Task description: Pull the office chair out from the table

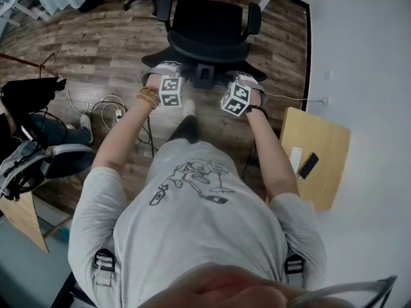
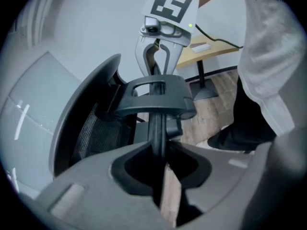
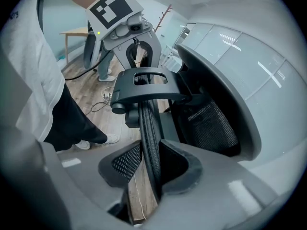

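Two grips are sharing the office chair (image 1: 209, 27). Your left gripper (image 2: 159, 147) is pinching the thin backrest rim (image 2: 159, 123) left of the centre bracket (image 2: 154, 98). Your right gripper (image 3: 152, 159) is clamping the same rim on the other side, likely so the chair is rolling straight rather than swivelling. It is standing on open plank floor (image 1: 96, 50), well apart from the wooden table (image 1: 324, 140) at the right wall.

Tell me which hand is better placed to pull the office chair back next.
Neither clearly. The left tongs and the right tongs both clamp the backrest at its top edge, one each side of the bracket. A straight pull probably needs both.
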Motion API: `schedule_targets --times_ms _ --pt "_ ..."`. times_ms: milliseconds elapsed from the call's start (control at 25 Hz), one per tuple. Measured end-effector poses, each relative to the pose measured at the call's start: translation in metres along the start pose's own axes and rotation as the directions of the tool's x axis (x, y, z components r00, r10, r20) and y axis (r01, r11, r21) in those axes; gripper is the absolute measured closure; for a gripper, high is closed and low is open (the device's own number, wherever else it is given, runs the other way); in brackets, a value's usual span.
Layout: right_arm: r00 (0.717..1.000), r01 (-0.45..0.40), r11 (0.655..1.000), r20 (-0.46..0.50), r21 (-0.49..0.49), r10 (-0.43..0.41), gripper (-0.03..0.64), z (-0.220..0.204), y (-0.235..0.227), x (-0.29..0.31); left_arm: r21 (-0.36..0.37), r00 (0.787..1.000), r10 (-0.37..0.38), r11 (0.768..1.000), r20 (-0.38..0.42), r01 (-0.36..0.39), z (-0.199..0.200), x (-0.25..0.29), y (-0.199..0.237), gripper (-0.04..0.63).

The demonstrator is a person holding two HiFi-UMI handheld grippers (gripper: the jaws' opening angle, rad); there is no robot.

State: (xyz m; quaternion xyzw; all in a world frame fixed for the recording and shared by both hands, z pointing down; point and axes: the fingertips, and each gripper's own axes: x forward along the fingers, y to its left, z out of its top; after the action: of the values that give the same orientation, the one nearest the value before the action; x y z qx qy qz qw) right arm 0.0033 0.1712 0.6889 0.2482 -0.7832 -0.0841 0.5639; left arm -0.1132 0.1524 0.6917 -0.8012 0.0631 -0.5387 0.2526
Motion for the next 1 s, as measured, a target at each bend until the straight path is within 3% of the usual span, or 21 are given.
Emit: schedule_targets --times_ms 600,840,1000 --pt "1.0 0.004 1.0 0.011 -0.027 -0.003 0.497 0.003 0.005 -0.008 -0.028 1.0 0.022 0.999 0.005 -0.022 0.002 -0.008 -0.005 0.489" --pt "0.998 -0.023 0.999 0.057 0.03 0.021 0.457 0.007 0.005 -0.014 -0.079 1.0 0.019 0.997 -0.007 -0.019 0.004 -0.012 -0.003 0.482" --pt "0.995 0.006 0.998 0.096 0.058 -0.012 0.479 0.007 0.001 -0.024 -0.086 0.999 0.047 0.995 -0.021 -0.049 0.008 -0.019 0.001 0.474"
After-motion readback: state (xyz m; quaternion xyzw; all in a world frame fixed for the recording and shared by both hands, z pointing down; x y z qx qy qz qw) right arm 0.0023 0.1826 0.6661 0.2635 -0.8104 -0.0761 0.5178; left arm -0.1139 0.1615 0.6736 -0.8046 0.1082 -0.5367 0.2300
